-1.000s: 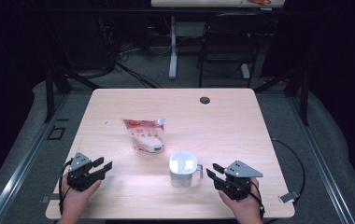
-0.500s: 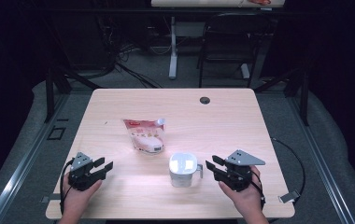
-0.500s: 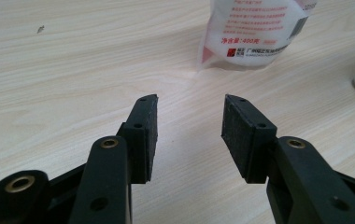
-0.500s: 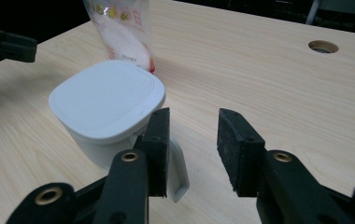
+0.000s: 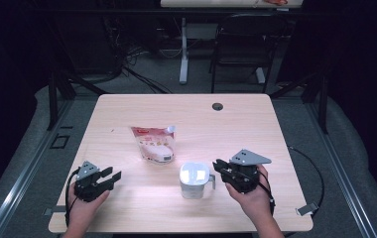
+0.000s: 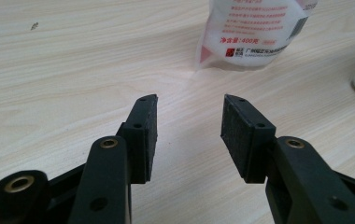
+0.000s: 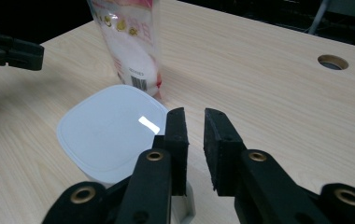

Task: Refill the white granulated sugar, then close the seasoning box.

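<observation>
A white cup (image 5: 194, 179) with a flat lid and a side handle stands at the table's front middle. Behind it lies a red-and-white pouch (image 5: 154, 144), which reaches into the left gripper view (image 6: 255, 32) and stands behind the lid (image 7: 110, 130) in the right gripper view. My right gripper (image 5: 217, 165) hovers at the cup's handle side. Its jaws have just been closing and now stand a narrow gap apart (image 7: 195, 116), with only table seen between the pads and the handle (image 7: 185, 207) just below them. My left gripper (image 5: 112, 174) rests open and empty at the front left (image 6: 189, 105).
A round cable hole (image 5: 218, 106) sits near the table's (image 5: 256, 129) far edge. A chair (image 5: 241, 49) and a desk leg stand on the floor beyond. Cables trail from both grippers over the front edge. Bare wood lies to the right of the pouch.
My right gripper has risen and moved forward and left toward the cup's handle, and its jaws have narrowed. The left gripper, cup and pouch have stayed put.
</observation>
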{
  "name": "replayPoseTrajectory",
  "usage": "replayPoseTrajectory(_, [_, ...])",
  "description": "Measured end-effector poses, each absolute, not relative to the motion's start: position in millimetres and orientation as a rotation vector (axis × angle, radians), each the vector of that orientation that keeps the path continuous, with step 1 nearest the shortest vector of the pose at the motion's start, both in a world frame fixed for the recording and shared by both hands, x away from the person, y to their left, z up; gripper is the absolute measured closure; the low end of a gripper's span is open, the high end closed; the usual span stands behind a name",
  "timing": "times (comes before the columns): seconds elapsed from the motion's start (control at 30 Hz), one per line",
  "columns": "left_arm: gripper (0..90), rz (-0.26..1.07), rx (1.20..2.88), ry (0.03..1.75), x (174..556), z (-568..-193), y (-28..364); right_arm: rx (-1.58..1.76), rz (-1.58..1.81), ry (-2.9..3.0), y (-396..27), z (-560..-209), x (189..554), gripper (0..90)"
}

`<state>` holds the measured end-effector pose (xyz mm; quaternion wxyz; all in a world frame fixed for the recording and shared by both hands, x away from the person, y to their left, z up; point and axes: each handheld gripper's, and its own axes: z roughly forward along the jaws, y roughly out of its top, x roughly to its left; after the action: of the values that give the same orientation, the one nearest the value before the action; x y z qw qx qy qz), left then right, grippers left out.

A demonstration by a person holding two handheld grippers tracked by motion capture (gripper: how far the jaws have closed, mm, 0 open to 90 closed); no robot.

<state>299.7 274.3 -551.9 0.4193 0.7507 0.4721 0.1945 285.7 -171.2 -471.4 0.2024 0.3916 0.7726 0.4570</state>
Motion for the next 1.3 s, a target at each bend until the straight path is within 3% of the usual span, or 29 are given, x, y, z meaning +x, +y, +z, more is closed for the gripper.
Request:
replayPoseTrajectory(0.5, [56.0,0.486,1.893,1.195,300.8,-554.6,274.1,1.075,1.260,2.197,-165.4,-465.1,285.9,87.3])
replayPoseTrajectory(1.3, [55.8,0.500,1.892,1.205,295.8,-554.8,278.7,1.047,1.239,2.276,-156.9,-468.1,286.8,90.0])
